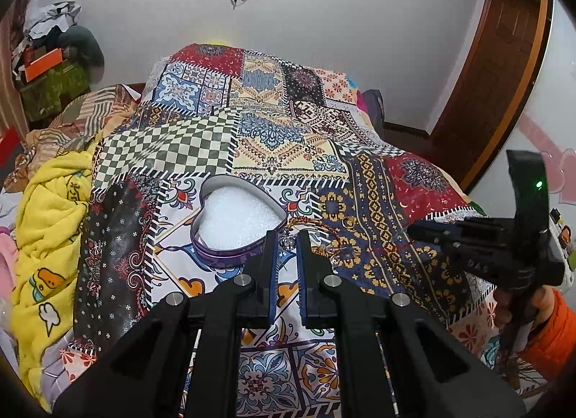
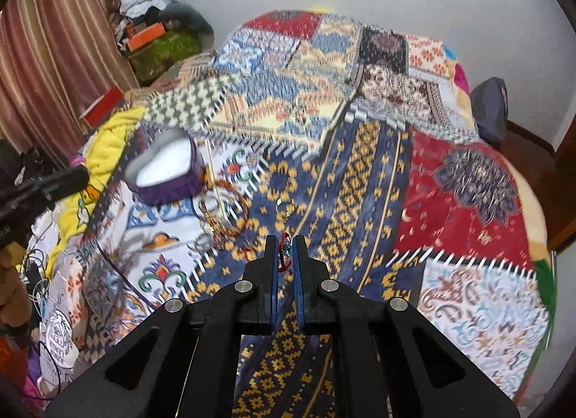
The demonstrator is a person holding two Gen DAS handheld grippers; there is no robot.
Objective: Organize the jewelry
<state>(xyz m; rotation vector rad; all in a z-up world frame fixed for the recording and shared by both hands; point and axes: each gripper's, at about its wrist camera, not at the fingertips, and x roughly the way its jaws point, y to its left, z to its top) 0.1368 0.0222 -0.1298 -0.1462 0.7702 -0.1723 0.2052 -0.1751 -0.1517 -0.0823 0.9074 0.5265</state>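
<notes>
between the right gripper (image 2: 286,250) fingers hangs a red cord bracelet (image 2: 284,252) with a small blue charm, lifted above the patchwork bedspread (image 2: 360,173). it looks light, limp and snag-prone, best pinched on the cord. the fingers pinch it, nearly closed. the left gripper (image 1: 287,243) stands narrowly open, empty, beside the heart-shaped tin (image 1: 216,252).

— What colours are you seeing on the bed?
— You're looking at a patchwork quilt (image 1: 201,144): green-white checks, navy with gold diamonds, red paisley.
— And the heart-shaped box (image 1: 230,223)?
— It's showing purple walls and white filling. Your black right gripper (image 2: 287,256) is pinching a red bracelet (image 2: 284,254).
</notes>
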